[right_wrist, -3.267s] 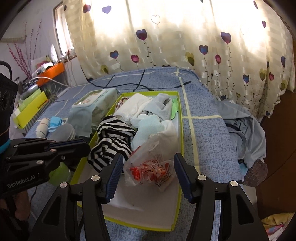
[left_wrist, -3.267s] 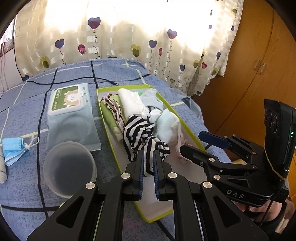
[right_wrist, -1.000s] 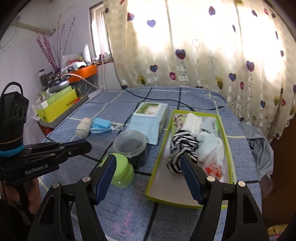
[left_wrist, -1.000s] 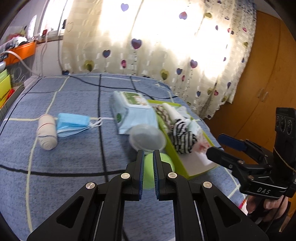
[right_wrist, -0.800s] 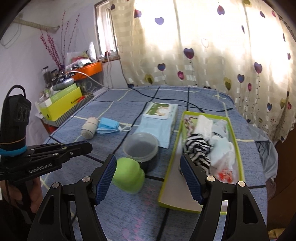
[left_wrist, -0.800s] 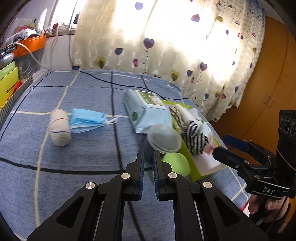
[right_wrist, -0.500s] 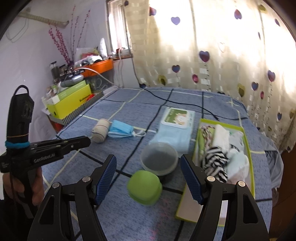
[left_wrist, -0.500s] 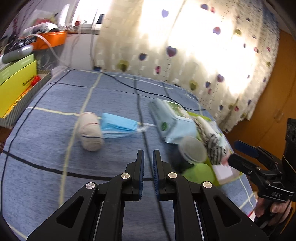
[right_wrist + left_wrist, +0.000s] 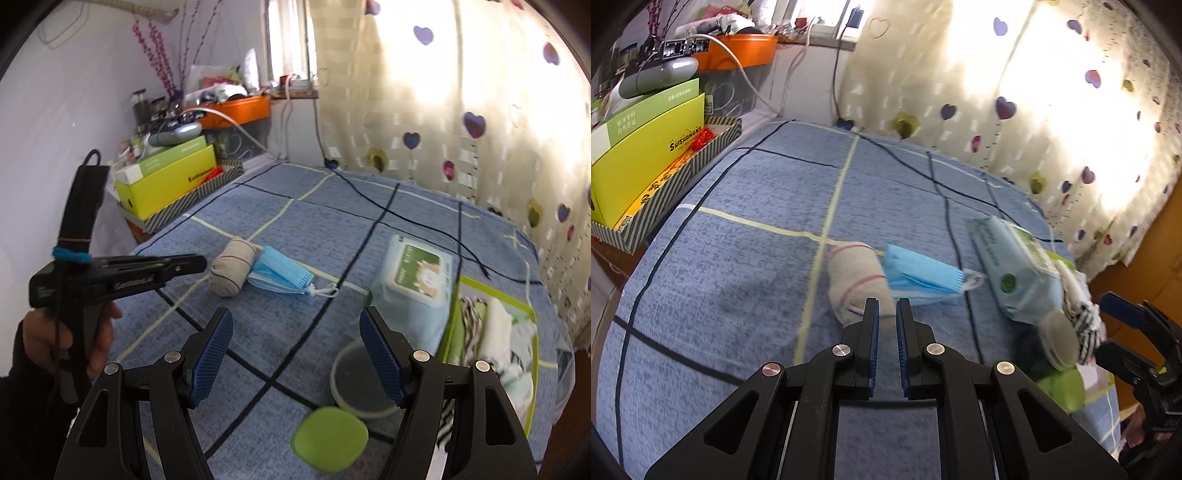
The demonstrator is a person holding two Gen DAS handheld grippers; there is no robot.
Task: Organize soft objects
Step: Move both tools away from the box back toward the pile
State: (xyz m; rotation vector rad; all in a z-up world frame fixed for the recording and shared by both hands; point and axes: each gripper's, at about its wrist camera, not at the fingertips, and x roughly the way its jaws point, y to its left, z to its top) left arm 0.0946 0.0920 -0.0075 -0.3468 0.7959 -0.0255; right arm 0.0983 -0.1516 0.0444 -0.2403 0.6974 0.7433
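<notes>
Though swung from tray to bandage roll (image 9: 855, 282) — left gripper (image 9: 885, 314) clenched empty, right gripper (image 9: 296, 334) released.

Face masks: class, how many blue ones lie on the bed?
1. The blue face mask lies against the rolled bandage, left of the wet wipes pack. None other shows.
</notes>
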